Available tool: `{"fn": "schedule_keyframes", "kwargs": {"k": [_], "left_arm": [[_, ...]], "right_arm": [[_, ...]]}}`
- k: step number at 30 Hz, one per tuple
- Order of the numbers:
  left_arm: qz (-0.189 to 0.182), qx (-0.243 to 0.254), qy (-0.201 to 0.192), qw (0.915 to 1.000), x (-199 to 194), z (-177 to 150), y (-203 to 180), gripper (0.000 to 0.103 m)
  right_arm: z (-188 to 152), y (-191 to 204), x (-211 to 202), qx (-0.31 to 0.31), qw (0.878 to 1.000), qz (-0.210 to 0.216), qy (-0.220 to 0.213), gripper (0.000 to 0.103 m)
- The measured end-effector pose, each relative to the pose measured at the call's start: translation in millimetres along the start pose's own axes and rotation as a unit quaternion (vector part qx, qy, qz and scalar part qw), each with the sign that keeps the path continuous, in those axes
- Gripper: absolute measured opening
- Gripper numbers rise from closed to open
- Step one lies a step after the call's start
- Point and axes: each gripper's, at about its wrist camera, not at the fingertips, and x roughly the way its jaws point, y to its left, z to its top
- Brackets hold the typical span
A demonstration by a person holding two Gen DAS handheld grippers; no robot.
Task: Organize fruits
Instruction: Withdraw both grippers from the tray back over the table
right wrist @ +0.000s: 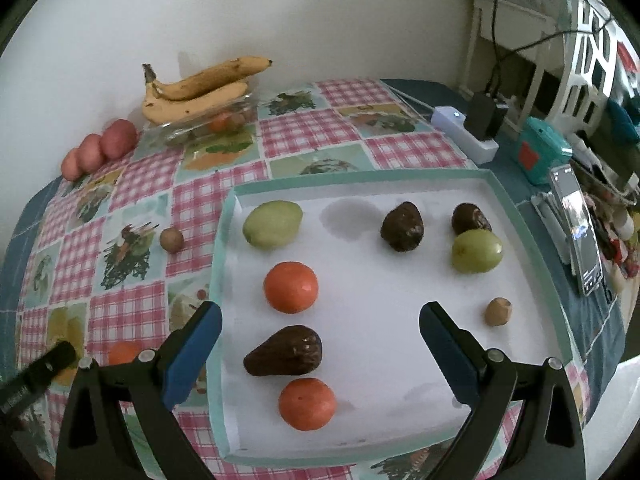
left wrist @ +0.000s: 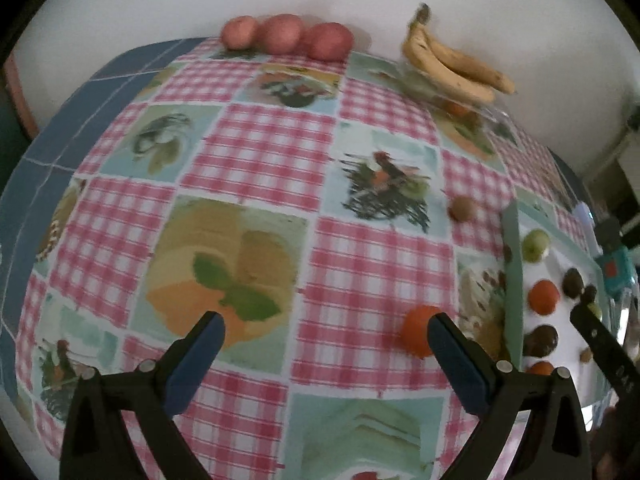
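A white tray with a teal rim (right wrist: 224, 248) holds two oranges (right wrist: 291, 287), three dark avocados (right wrist: 285, 351), two green fruits (right wrist: 272, 223) and a small brown nut (right wrist: 498, 311). My right gripper (right wrist: 320, 344) hangs open over the tray's near part, empty. My left gripper (left wrist: 326, 344) is open over the checked cloth, empty. A loose orange (left wrist: 416, 330) lies on the cloth just left of the tray (left wrist: 513, 280), beside my left gripper's right finger (left wrist: 452, 344); it also shows in the right wrist view (right wrist: 123, 353). A small brown fruit (left wrist: 462, 209) lies on the cloth.
Three red apples (left wrist: 286, 36) line the wall at the back. Bananas (left wrist: 452, 64) rest on a clear container (right wrist: 200, 124) with more fruit. A power strip (right wrist: 468, 130), a teal box (right wrist: 540, 152) and a phone (right wrist: 578, 232) stand right of the tray.
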Motion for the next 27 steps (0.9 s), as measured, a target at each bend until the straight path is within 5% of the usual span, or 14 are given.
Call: {"fn": "schedule_keyframes", "kwargs": {"k": [13,27], "left_arm": [[-0.029,0.029,0.001,0.9992,-1,-4,-27,0.102],[-0.010,0.103,0.066,0.9924,34,-22,-55,0.098]], "right_arm": [[1,-10,-1,0.008,1.000,-0.012,-0.004,0.099],[-1,-14,3,0.011,1.000,-0.022,0.002,0.099]]}}
